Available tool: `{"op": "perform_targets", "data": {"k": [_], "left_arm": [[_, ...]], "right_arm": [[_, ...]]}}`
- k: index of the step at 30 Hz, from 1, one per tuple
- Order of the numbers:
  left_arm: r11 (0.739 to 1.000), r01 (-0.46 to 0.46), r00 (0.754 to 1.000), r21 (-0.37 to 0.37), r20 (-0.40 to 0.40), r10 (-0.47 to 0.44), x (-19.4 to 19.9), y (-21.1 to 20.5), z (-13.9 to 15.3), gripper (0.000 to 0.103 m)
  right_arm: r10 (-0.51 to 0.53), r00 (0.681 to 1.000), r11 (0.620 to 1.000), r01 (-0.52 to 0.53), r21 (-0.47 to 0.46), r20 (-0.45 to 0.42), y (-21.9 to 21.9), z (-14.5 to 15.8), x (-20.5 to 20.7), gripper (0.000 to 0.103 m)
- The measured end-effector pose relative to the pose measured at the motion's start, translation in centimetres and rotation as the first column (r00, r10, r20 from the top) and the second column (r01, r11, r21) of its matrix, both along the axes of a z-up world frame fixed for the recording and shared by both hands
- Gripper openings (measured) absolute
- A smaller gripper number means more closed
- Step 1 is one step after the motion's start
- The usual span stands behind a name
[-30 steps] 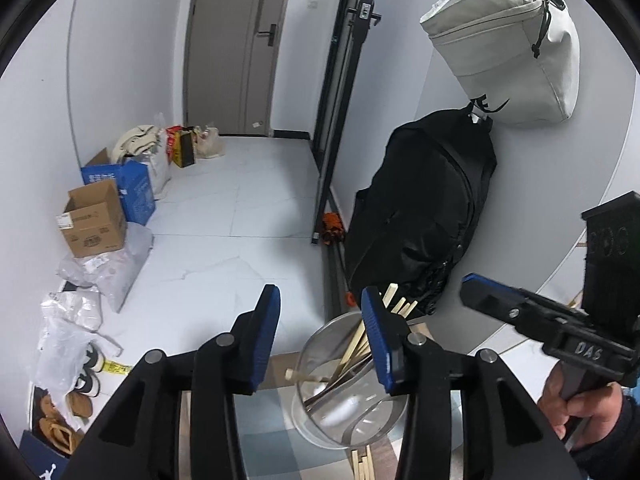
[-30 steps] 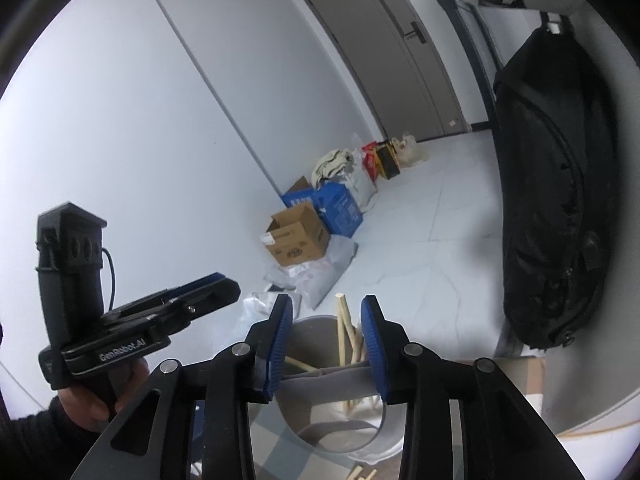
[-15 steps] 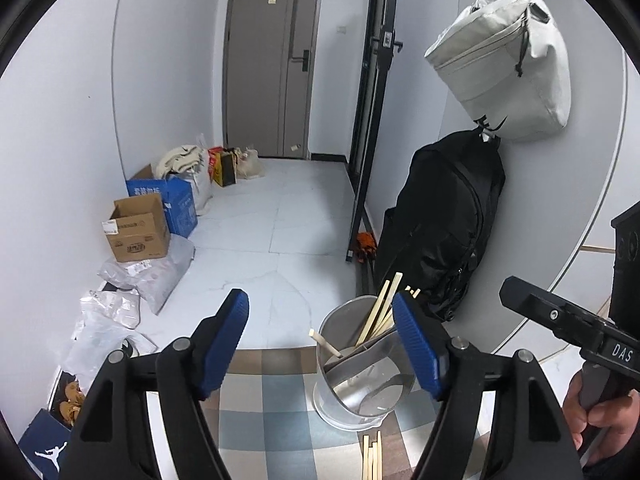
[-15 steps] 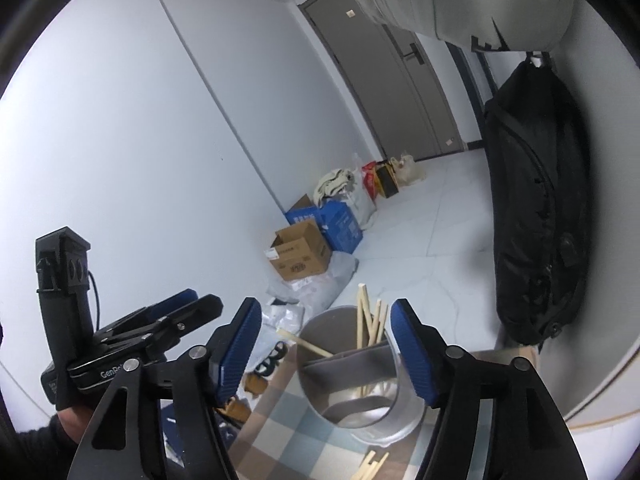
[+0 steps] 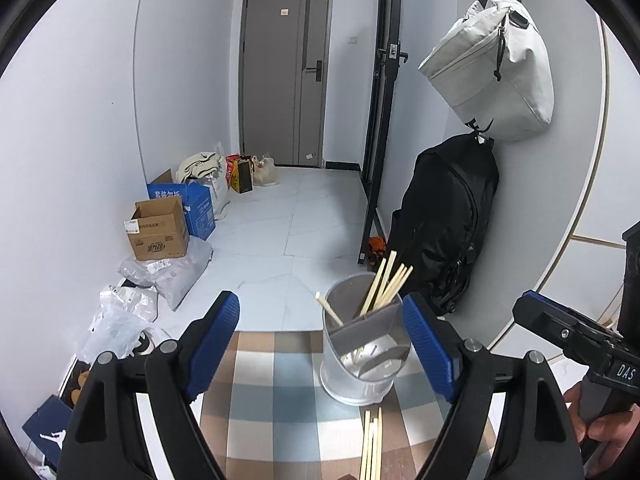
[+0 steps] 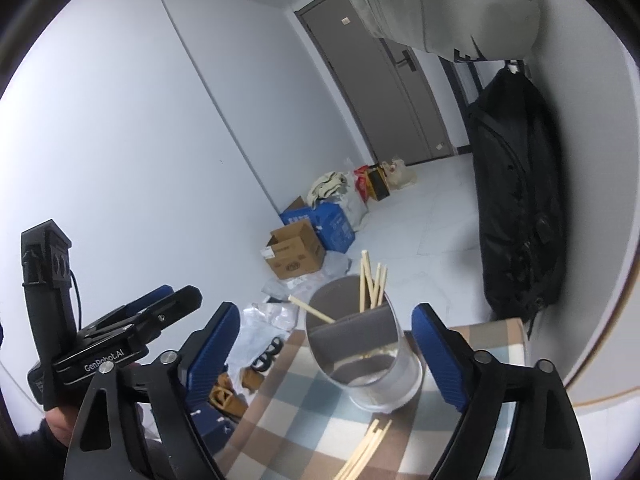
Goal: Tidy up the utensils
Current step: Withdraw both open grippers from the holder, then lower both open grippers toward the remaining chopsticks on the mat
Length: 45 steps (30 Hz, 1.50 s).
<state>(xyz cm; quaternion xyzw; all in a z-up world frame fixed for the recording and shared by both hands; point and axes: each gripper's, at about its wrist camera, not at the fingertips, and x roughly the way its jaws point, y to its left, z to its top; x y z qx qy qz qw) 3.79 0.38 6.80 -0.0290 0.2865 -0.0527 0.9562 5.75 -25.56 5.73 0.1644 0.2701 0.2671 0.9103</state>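
Observation:
A clear plastic utensil cup (image 5: 362, 354) with a grey divider stands on the checkered tablecloth (image 5: 272, 404); it also shows in the right wrist view (image 6: 366, 360). Several wooden chopsticks (image 5: 384, 284) stand in its far half (image 6: 372, 284). More loose chopsticks (image 5: 372, 444) lie on the cloth in front of the cup (image 6: 366, 450). My left gripper (image 5: 320, 344) is open and empty, just before the cup. My right gripper (image 6: 324, 354) is open and empty, its jaws wide on either side of the cup.
The table's far edge (image 5: 280, 333) drops to a white tiled floor. Cardboard boxes (image 5: 158, 234) and plastic bags (image 5: 120, 320) line the left wall. A black backpack (image 5: 444, 224) and a grey bag (image 5: 496, 68) hang on the right wall.
Both grippers have opened wide and drawn back and up from the cup. More of the tablecloth and the loose chopsticks now shows.

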Motion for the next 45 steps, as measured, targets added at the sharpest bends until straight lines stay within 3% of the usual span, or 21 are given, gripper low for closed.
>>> {"op": "perform_targets", "data": {"k": [13,30,38,45], "left_arm": [[1.0,-0.026,0.997,-0.006,-0.068,0.025,-2.5,0.1,-4.5,0.082],[1.0,0.009,0.979,0.027,-0.205,-0.003,-2.5,-1.4,-11.2,0.082],[0.998,0.017,0.95,0.055,-0.312,0.001,-0.8,-1.6,-14.0,0.082],[0.993,0.079,0.894,0.087,-0.446,-0.032,0.5,-2.7,-17.0,0.082]], "right_arm": [[-0.043,0.998,0.996,0.046,-0.076,0.052,-0.1,-2.5,-3.9,0.103],[-0.062,0.998,0.989,0.06,-0.136,-0.012,-0.6,-8.2,-4.6,0.103],[-0.094,0.994,0.99,0.088,-0.109,-0.05,-1.1,-9.5,-4.0,0.103],[-0.097,0.991,0.99,0.087,-0.11,-0.089,-1.1,-10.4,-3.0,0.103]]}}
